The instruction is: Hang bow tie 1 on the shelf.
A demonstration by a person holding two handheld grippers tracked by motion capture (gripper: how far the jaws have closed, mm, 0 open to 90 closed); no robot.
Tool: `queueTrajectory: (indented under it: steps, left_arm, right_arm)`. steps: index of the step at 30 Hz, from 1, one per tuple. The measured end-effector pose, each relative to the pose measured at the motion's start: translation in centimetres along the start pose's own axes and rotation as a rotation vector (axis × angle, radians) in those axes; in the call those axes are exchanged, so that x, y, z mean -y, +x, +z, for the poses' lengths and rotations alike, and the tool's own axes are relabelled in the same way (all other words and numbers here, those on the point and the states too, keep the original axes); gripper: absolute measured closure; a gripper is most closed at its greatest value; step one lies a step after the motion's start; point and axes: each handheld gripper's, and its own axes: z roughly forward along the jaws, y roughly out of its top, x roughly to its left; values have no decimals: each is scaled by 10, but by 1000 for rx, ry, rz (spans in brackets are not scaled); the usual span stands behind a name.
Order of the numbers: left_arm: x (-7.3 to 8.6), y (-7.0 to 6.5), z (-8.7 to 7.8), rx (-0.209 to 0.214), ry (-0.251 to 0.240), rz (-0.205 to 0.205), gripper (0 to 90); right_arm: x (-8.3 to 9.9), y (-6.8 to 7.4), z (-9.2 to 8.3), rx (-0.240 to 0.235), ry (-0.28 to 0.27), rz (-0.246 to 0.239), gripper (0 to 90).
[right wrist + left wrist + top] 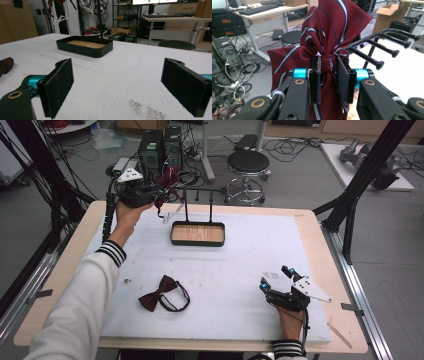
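My left gripper is shut on the centre knot of a red bow tie with white and navy stripes. In the high view the left gripper holds it in the air at the table's far left, beside a black rack with pegs. The rack's pegs point out just right of the tie. A second, dark maroon bow tie with its strap lies flat on the white mat, front centre. Near the front right my right gripper rests low and open, with nothing between its jaws.
A black tray with a wooden floor forms the rack's base at the back centre, also ahead in the right gripper view. A stool, computers and cables stand on the floor beyond the table. A black frame post rises at the right.
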Motion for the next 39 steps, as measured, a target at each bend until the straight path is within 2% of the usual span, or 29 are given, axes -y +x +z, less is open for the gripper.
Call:
queueTrajectory:
  steps: [15, 19, 26, 30, 34, 39]
  left_arm:
    - [13, 4, 6, -36, 57, -24, 736]
    - [16, 5, 6, -31, 70, -28, 736]
    - [24, 2, 11, -37, 136, 3, 737]
    - [26, 0, 13, -25, 159, 15, 736]
    - [30, -2, 18, -16, 224, 45, 736]
    - [31, -5, 20, -5, 230, 45, 736]
  right_arm:
    - [0, 0, 0, 1, 1, -4, 102]
    - [0, 0, 0, -1, 1, -3, 102]
    - [0, 0, 0, 1, 1, -4, 102]
    - [0, 0, 0, 1, 1, -1, 102]
    - [0, 0, 0, 1, 1, -4, 102]
    - [0, 0, 0, 0, 1, -5, 102]
